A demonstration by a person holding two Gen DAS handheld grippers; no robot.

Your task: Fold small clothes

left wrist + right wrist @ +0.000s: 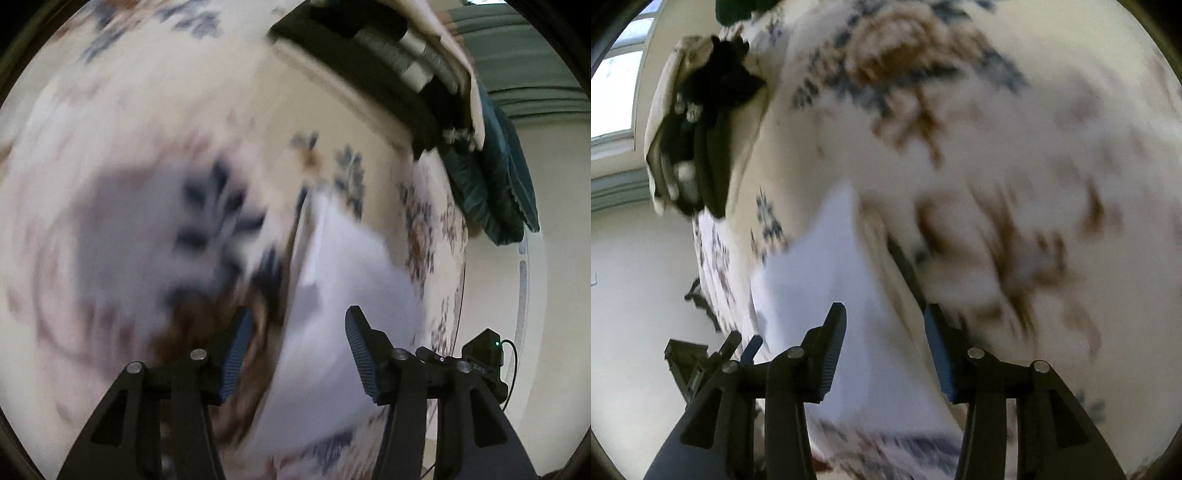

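A small white garment (347, 280) lies flat on a cream bedspread with blue and brown flowers (155, 122). Both views are motion-blurred. My left gripper (299, 325) is open and empty just above the garment's near part. In the right wrist view the same white garment (820, 258) lies under my right gripper (882, 321), which is open and empty, its right finger over the garment's dark edge. The left gripper's body (698, 362) shows at the lower left of the right wrist view.
A pile of dark, grey and cream clothes (391, 62) sits at the far side of the bed, also in the right wrist view (698, 140). A dark green cushion (495, 184) hangs at the bed's edge. Pale floor (554, 258) lies beyond the edge.
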